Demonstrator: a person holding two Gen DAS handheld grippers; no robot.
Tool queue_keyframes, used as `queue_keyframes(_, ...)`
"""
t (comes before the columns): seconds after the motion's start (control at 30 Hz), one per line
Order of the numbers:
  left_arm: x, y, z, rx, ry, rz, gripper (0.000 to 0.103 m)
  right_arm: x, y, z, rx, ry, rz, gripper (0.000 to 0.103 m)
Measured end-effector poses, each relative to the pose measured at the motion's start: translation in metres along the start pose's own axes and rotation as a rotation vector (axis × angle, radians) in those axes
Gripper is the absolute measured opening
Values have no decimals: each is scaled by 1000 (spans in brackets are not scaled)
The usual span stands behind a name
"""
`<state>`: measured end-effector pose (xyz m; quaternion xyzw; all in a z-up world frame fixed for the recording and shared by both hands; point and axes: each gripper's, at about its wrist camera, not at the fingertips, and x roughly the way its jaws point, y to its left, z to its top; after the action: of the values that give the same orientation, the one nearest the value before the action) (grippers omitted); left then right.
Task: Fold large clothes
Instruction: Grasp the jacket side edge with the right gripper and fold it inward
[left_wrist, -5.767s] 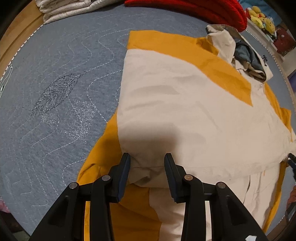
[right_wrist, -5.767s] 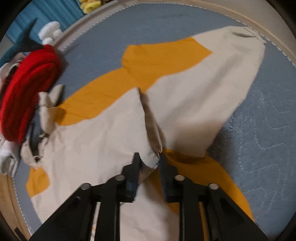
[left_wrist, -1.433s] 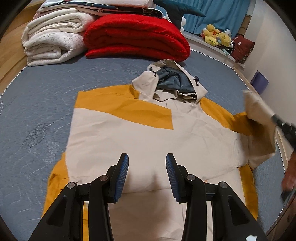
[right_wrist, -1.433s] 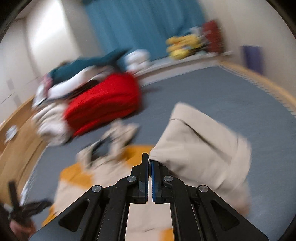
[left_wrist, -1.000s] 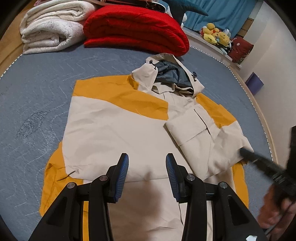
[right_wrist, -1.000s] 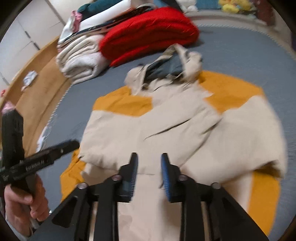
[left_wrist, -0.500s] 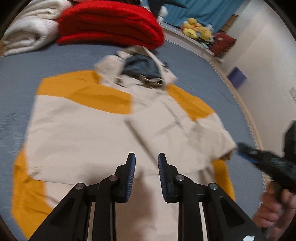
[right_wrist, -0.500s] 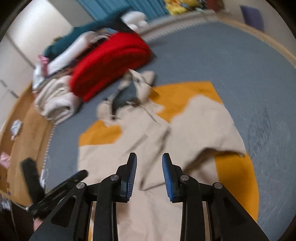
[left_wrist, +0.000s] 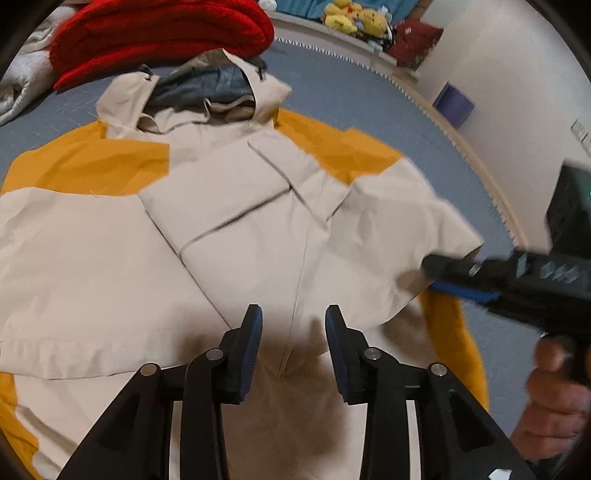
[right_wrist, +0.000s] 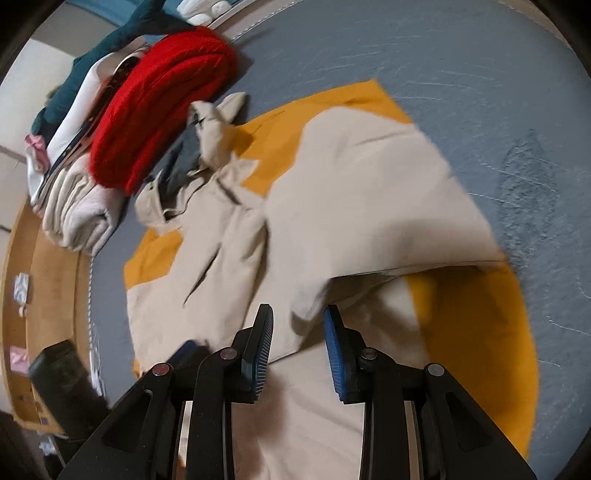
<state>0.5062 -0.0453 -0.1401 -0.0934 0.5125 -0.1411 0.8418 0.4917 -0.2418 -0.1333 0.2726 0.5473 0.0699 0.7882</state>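
A beige and orange hooded jacket (left_wrist: 240, 206) lies spread on the grey-blue quilt (left_wrist: 332, 74), hood at the far end, both sleeves folded in over the body. It also shows in the right wrist view (right_wrist: 351, 206). My left gripper (left_wrist: 293, 325) is open and empty just above the jacket's lower middle. My right gripper (right_wrist: 298, 325) is open and empty over the edge of the folded right sleeve; it also shows from the side in the left wrist view (left_wrist: 465, 277), next to the sleeve's cuff.
A red folded blanket (left_wrist: 155, 33) and white folded bedding (right_wrist: 77, 206) lie beyond the hood. Plush toys (left_wrist: 354, 18) sit at the far rim. A wooden floor edge (right_wrist: 48, 266) borders the quilt. A purple box (left_wrist: 454, 105) stands by the wall.
My right gripper let go of the right sleeve, which now lies folded over the jacket body. Both grippers have dropped closer to the jacket's lower part, and the left has opened a little wider.
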Motion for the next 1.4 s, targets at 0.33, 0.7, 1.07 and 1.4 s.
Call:
queue_keyframes(0.33, 17, 15, -8, -38, 36, 141, 23, 5, 3, 2, 4, -15, 23, 2)
queue_keyframes(0.7, -40, 104, -13, -521, -50, 127, 32, 25, -6, -8, 63, 45, -8, 1)
queue_keyframes(1.07, -98, 193, -31, -869, -161, 203, 22, 49, 14, -16, 32, 69, -63, 1)
queue_keyframes(1.4, -128, 221, -2, -820, -258, -13, 43, 57, 11, -15, 54, 97, -85, 5)
